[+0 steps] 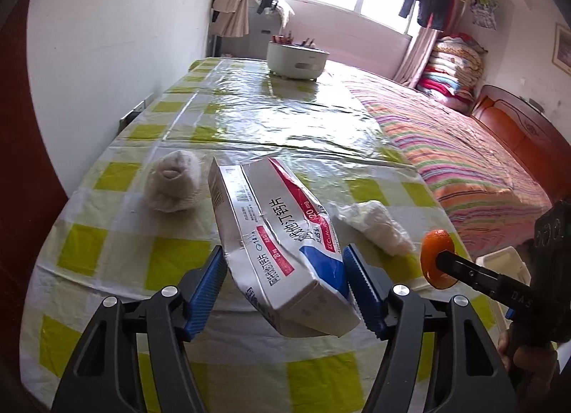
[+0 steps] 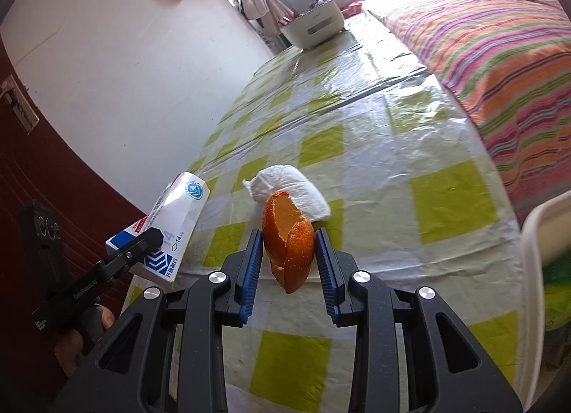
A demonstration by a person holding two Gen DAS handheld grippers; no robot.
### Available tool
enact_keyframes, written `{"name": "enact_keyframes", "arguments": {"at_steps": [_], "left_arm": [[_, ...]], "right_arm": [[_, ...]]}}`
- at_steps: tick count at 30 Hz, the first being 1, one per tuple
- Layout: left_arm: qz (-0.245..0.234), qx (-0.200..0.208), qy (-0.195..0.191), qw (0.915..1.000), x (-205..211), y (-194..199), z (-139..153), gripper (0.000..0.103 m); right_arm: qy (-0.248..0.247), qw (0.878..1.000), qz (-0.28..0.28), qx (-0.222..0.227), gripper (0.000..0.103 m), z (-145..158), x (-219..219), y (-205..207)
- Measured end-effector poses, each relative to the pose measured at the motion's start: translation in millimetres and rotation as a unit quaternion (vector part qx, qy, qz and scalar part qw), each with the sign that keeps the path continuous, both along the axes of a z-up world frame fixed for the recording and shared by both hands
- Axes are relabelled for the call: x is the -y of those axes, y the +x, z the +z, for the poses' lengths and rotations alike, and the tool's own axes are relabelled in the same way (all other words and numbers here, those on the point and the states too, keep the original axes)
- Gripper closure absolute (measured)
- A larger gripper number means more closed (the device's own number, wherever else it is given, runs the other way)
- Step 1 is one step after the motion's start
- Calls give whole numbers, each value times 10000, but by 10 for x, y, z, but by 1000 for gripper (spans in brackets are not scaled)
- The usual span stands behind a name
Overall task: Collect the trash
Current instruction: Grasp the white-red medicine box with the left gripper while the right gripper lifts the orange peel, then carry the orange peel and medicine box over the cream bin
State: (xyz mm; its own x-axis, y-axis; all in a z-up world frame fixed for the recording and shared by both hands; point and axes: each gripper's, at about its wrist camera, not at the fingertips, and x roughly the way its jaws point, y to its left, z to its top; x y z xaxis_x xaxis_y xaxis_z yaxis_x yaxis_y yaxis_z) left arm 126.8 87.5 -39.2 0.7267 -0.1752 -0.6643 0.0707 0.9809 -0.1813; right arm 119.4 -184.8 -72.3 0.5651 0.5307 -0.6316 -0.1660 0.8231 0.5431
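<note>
Left wrist cam: left gripper [image 1: 285,270] clamped on crumpled white-red-blue medicine carton [image 1: 274,234]; right gripper [image 2: 289,259] pinching orange peel shell [image 2: 289,238] | both above yellow-check tablecloth [image 2: 392,163]

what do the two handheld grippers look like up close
Both match: the left gripper and right gripper have matte black angular linkage arms with silver round pivot pins, and blue fingers with ribbed, toothed pads. Small white lettering runs along an outer arm on each.

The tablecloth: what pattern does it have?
The tablecloth has yellow-green and white checks under clear plastic, best seen in the right wrist view.
</note>
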Motion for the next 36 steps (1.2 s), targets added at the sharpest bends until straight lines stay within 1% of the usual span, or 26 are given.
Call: {"name": "enact_keyframes", "arguments": {"at_steps": [7,22,30,36], "left_arm": [[-221,81,-1,9997,217,-16,37,39],[-746,127,75,9971,754,-76,41,39],[-1025,147,111,9946,1047,-113,59,39],[-1276,87,101,9917,1283,-137,32,39]], "right_arm": [[24,9998,-188,57,73,40,150,-52],[89,9969,-757,209,73,83,688,-194],[78,9940,-1050,282,72,104,906,-315],[120,9914,-1263,315,72,115,1067,-405]]}}
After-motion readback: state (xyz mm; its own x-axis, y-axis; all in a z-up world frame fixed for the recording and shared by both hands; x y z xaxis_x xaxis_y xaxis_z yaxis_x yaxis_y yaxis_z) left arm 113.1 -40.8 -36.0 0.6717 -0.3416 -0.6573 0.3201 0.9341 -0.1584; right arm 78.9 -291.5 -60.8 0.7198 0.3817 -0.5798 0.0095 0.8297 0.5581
